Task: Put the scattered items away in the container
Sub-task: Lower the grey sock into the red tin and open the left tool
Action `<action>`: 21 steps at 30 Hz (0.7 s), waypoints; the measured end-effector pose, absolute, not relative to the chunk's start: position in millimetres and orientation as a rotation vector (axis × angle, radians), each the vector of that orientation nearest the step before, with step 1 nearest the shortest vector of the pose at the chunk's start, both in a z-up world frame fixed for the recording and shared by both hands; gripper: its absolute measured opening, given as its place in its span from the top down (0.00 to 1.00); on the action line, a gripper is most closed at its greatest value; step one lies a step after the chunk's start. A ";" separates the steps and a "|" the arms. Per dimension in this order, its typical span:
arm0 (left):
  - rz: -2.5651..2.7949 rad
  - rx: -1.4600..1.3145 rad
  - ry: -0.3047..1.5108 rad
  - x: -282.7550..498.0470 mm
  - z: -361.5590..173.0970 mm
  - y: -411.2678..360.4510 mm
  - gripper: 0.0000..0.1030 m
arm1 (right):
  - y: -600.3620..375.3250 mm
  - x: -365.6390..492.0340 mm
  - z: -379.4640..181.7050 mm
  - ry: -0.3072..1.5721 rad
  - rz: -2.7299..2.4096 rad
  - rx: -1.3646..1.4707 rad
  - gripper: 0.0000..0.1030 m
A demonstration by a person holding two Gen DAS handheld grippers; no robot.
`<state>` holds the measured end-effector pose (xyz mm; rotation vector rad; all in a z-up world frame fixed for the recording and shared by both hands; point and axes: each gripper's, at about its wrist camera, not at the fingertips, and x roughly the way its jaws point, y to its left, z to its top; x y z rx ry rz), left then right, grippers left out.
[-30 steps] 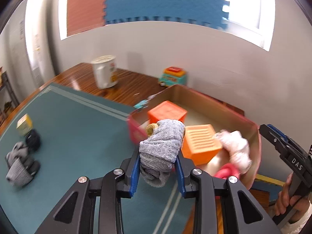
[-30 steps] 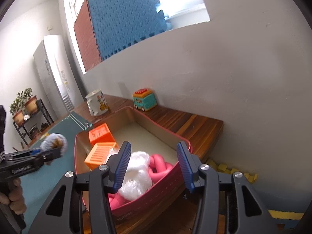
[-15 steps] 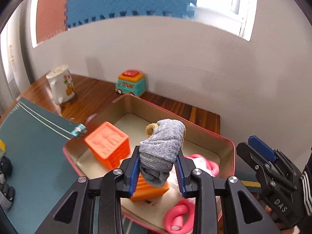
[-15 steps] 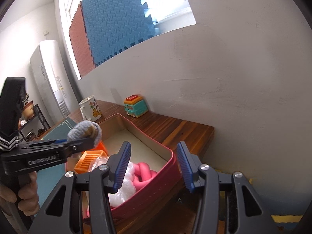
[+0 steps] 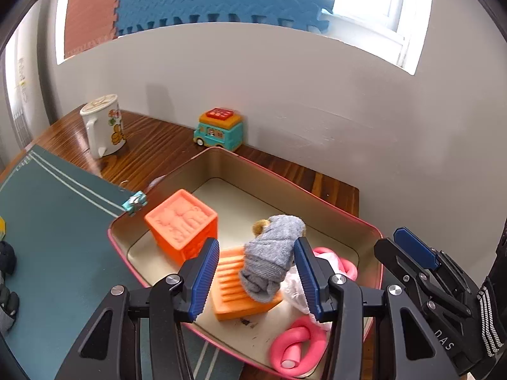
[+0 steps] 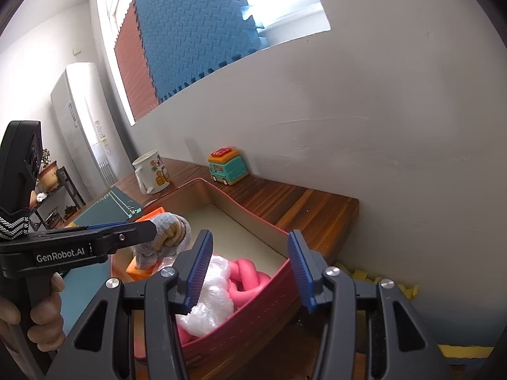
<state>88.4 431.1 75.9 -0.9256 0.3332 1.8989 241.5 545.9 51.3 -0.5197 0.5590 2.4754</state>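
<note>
Wooden table (image 5: 164, 152) runs along a white wall, with a mug (image 5: 103, 125) at upper left. Centre frame, the pink-rimmed container (image 5: 320, 201) holds orange blocks (image 5: 182, 224). Left tongs (image 5: 256, 280) have just been opening; the rolled grey sock (image 5: 272, 258) sits between the spread pads on a ribbed block, seemingly released. Right tongs (image 6: 248, 267) hang spread and empty over the container's near corner.
</note>
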 end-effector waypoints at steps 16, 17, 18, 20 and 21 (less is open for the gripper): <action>1.937 -0.981 0.268 68.3 75.4 399.5 0.51 | 528.8 226.5 53.4 0.544 2.510 -0.537 0.45; 1.937 -0.983 0.270 68.0 74.9 400.4 0.51 | 529.3 226.7 53.2 0.548 2.507 -0.537 0.45; 1.937 -0.986 0.272 67.8 74.1 402.1 0.51 | 529.3 226.8 53.2 0.549 2.507 -0.536 0.45; 1.926 -0.991 0.281 68.3 71.4 408.5 0.50 | 529.0 226.5 53.4 0.549 2.507 -0.537 0.45; 1.916 -0.994 0.288 69.6 69.7 412.6 0.50 | 528.8 226.5 53.4 0.548 2.508 -0.537 0.45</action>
